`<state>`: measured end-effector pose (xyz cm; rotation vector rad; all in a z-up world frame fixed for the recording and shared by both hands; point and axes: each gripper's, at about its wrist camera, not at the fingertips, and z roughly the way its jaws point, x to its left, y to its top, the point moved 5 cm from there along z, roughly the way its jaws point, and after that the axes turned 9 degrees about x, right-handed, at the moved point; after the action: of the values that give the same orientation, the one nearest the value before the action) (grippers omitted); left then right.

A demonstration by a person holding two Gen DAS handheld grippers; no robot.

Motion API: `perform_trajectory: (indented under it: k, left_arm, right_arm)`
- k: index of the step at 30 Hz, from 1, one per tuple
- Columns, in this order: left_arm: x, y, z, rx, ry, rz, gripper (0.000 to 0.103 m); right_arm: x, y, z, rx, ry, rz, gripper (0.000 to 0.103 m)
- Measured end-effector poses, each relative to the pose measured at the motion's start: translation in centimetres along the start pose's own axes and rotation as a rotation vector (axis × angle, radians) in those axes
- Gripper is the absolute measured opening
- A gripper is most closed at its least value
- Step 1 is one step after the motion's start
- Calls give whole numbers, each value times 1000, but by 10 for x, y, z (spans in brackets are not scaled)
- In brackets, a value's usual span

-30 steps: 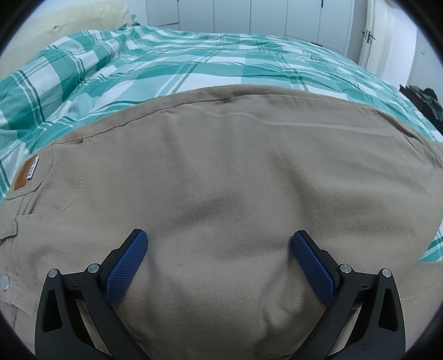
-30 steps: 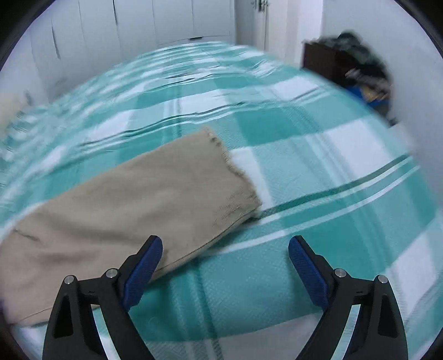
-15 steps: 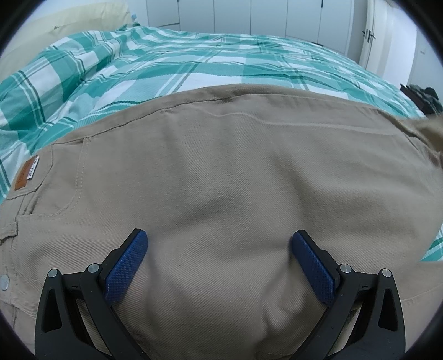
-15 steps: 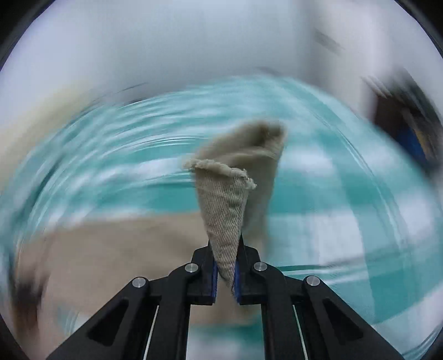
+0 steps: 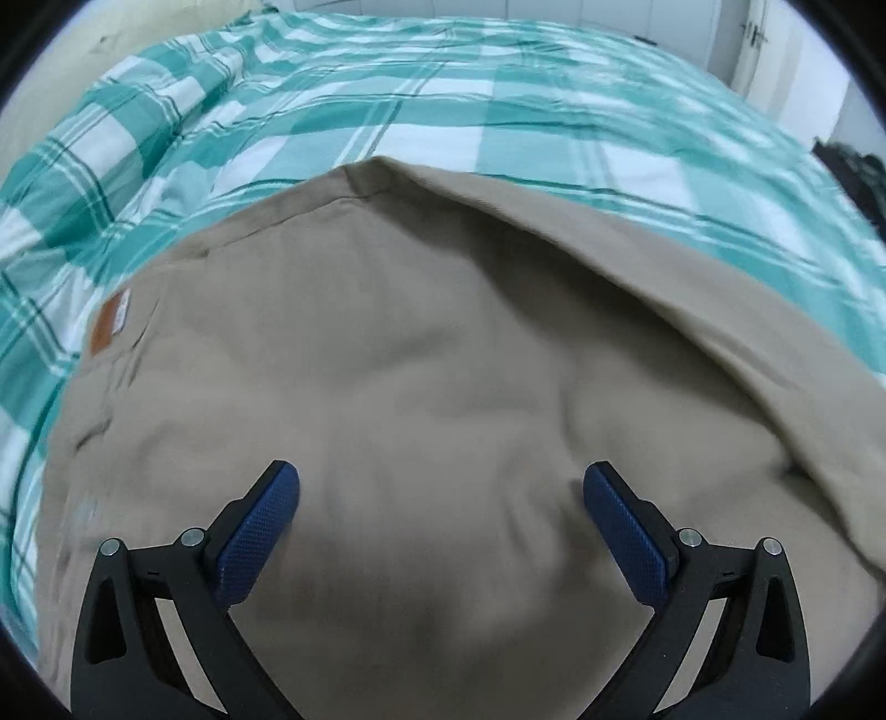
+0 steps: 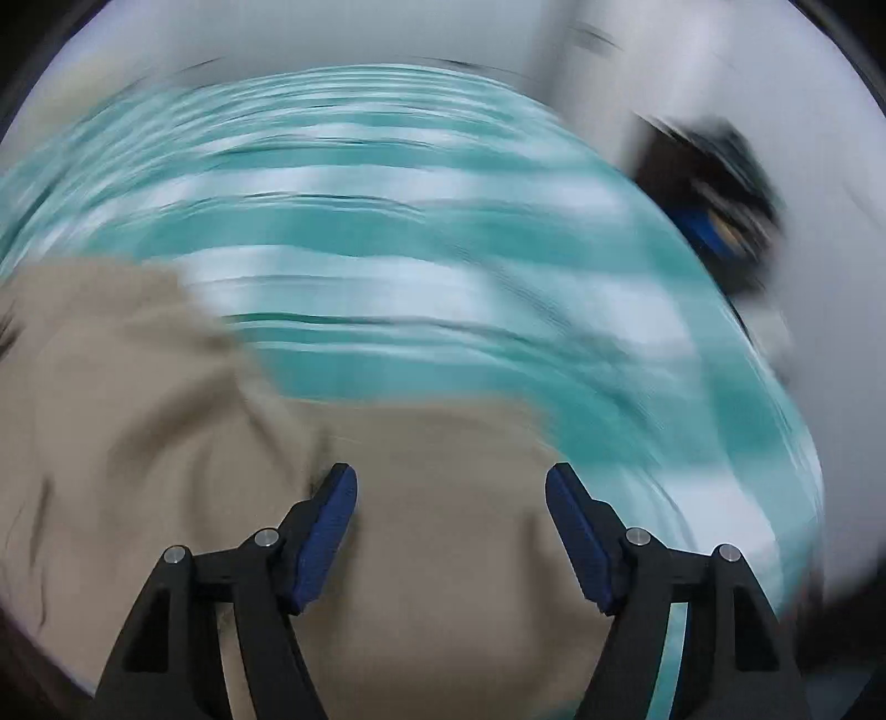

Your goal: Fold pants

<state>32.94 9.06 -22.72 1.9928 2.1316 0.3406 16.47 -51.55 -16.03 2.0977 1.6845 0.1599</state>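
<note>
Beige pants (image 5: 432, 354) lie on a green and white checked bedspread (image 5: 443, 111). A brown leather patch (image 5: 111, 321) marks the waistband at the left. A folded-over layer of the legs (image 5: 692, 288) runs diagonally across the right side. My left gripper (image 5: 440, 498) is open and empty just above the pants' seat. In the blurred right wrist view, my right gripper (image 6: 451, 498) is open and empty above the beige cloth (image 6: 166, 415).
The bedspread (image 6: 415, 249) stretches behind the pants in the right wrist view. A dark heap of things (image 6: 714, 188) sits beyond the bed's right side; it also shows in the left wrist view (image 5: 853, 171). White cupboard doors (image 5: 775, 44) stand at the back.
My right gripper closed on the pant leg hem, carried it over the pants and has let go; it is open now. A folded layer now lies across the pants' right side.
</note>
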Motion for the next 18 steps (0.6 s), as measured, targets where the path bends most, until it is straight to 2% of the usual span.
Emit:
perform_trajectory:
  k: [2,5,9,11,13,14,16,18]
  left_arm:
    - [-1,-25,-19,15,-52,22,102]
    - [-9,-68,-42,5,-106,68,102]
    - [-28,-114,-52,-12,-116,149,102]
    - [-35,-130,-41,19,-95,174,102]
    - [-37,-145,-26,54,-86,175,102]
    - [-35,-148,-26,18,-100,165,102]
    - [-36,-148,-26,3,-99,182,102]
    - [-36,-146,-25,4,-105,186,102]
  right_arm:
    - [-18,-11,-18,-27,11,113,71]
    - [-2,-22,-48,-84,104,154,71]
    - [78,-30,-64,-106,393,122,71]
    - [141,-43,-69,-78,507,26,71]
    - [201,-57,-67,-63,512,-75,71]
    - [231,-65,-58,-34,490,-124,71]
    - [259,-87,-34,23,402,-167,72]
    - [269,-96,-27,-9,336,-194,74]
